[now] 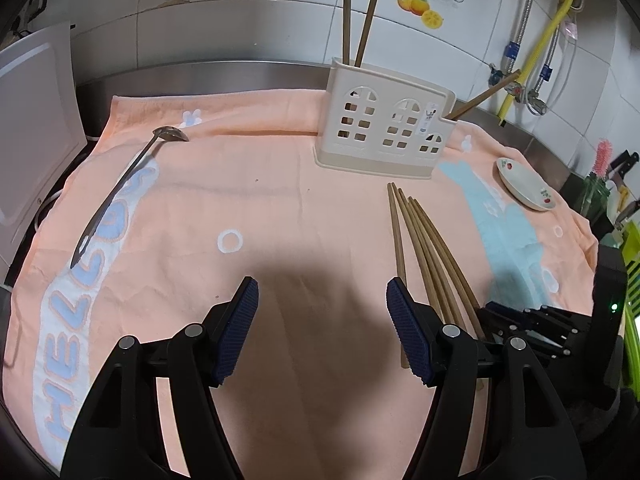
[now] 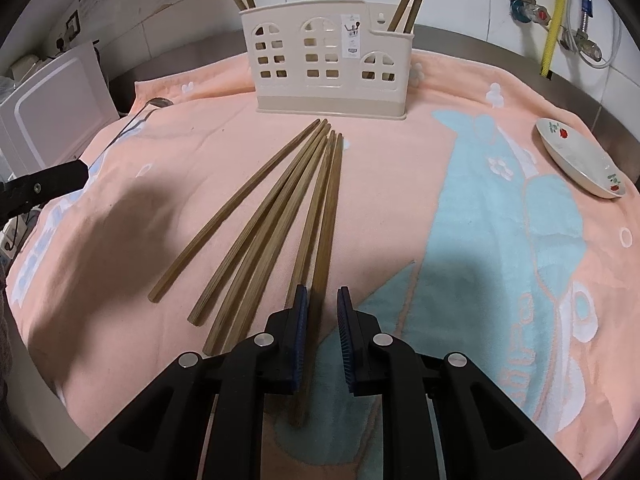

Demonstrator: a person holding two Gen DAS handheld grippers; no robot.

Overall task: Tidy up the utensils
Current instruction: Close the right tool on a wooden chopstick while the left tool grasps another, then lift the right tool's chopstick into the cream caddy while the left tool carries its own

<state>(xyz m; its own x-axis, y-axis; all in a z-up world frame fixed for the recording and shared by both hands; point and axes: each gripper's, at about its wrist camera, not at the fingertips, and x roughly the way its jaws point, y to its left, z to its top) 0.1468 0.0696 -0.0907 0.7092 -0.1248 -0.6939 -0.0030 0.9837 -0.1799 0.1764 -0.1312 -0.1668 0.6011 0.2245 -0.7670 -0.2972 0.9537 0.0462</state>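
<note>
Several wooden chopsticks (image 2: 272,216) lie fanned on the peach towel (image 2: 400,152), tips toward the cream house-shaped holder (image 2: 328,60). My right gripper (image 2: 322,292) is shut on the near end of the rightmost chopstick (image 2: 326,232), which still rests on the towel. In the left wrist view the same chopsticks (image 1: 424,240) lie just right of my left gripper (image 1: 322,304), which is open over bare towel with nothing between its pads. The holder (image 1: 384,128) stands at the back with chopsticks (image 1: 358,24) upright in it. A metal spoon (image 1: 120,188) lies far left.
A small flowered dish (image 2: 580,160) sits near the towel's right edge. A white board (image 1: 32,120) leans at the left. Tiled wall with pipes and a yellow hose (image 1: 552,20) runs behind the steel counter. Knives and green items (image 1: 624,200) stand far right.
</note>
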